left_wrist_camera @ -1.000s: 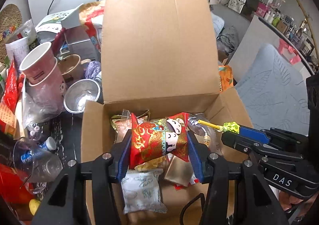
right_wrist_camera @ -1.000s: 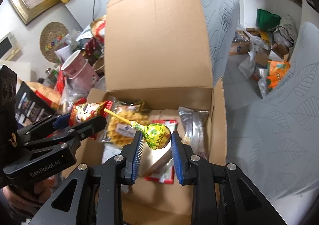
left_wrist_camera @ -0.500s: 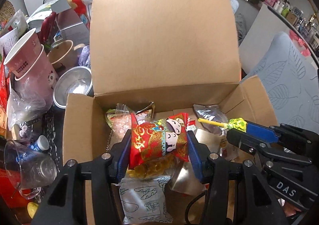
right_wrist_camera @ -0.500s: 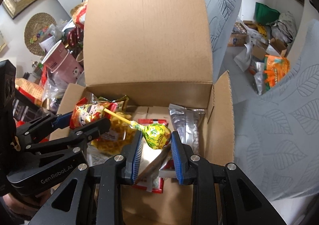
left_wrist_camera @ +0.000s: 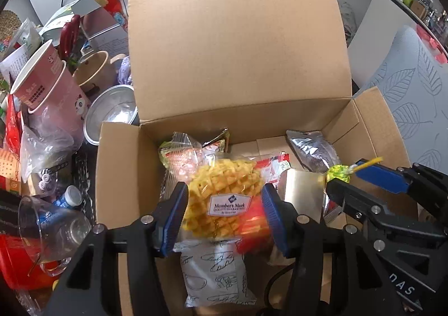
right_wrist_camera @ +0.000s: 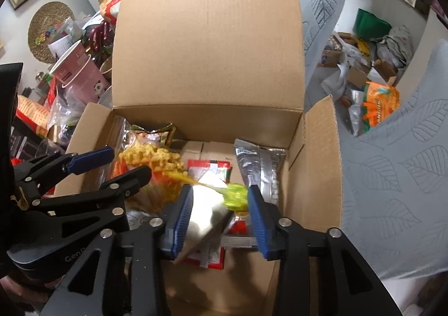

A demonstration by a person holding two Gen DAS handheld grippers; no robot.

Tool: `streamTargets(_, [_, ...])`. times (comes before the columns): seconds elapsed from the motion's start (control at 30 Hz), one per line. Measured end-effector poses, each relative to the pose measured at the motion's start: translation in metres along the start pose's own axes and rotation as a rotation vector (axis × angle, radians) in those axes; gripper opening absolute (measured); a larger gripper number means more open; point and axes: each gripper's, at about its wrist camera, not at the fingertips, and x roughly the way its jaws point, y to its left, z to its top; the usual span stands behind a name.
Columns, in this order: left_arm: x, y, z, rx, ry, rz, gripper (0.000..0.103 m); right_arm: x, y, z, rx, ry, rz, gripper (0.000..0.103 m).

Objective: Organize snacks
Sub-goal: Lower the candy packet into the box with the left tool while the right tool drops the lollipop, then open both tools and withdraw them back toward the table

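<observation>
An open cardboard box (left_wrist_camera: 117,176) holds several snack packets. My left gripper (left_wrist_camera: 224,215) hangs over it with its jaws opening; the red printed packet (left_wrist_camera: 252,222) is a blur by the right pad, slipping down free of the left one. Under it lies a clear packet of yellow waffles (left_wrist_camera: 221,184). My right gripper (right_wrist_camera: 219,209) is opening too. The green-wrapped lollipop (right_wrist_camera: 235,195) is blurred just inside its right finger, stick pointing left, over a silver foil packet (right_wrist_camera: 207,209). From the left wrist view the right gripper (left_wrist_camera: 345,176) shows at the right.
Left of the box stand stacked pink paper cups (left_wrist_camera: 47,83), a metal bowl (left_wrist_camera: 112,114) and a glass mug (left_wrist_camera: 53,229). The tall box flap (right_wrist_camera: 207,35) rises behind. A grey leaf-pattern cushion (right_wrist_camera: 392,176) lies to the right, with an orange bag (right_wrist_camera: 380,103) on the floor beyond.
Both pairs of jaws have widened. The red packet has slipped down out of the left pads, uncovering the waffle packet. The lollipop has come loose from the right pads and is blurred.
</observation>
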Motion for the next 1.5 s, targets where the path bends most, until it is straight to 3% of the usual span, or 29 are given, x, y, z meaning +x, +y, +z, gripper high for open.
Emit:
streamTargets(0.4, [-0.051,0.006,-0.008,-0.011,-0.075,0.009,0.057,-0.041,0.011,-0.005,-0.002,-0.057,-0.027,0.042])
streamTargets(0.93, [-0.146,0.007,-0.028,0.003,-0.227,-0.001,0.057,-0.125,0.044,-0.022,-0.024,-0.196,-0.041,0.042])
streamTargets(1.5, [-0.222,-0.004,-0.088,0.045,-0.328,-0.054,0.057,-0.204,0.073,-0.080,-0.014,-0.303,-0.082,0.042])
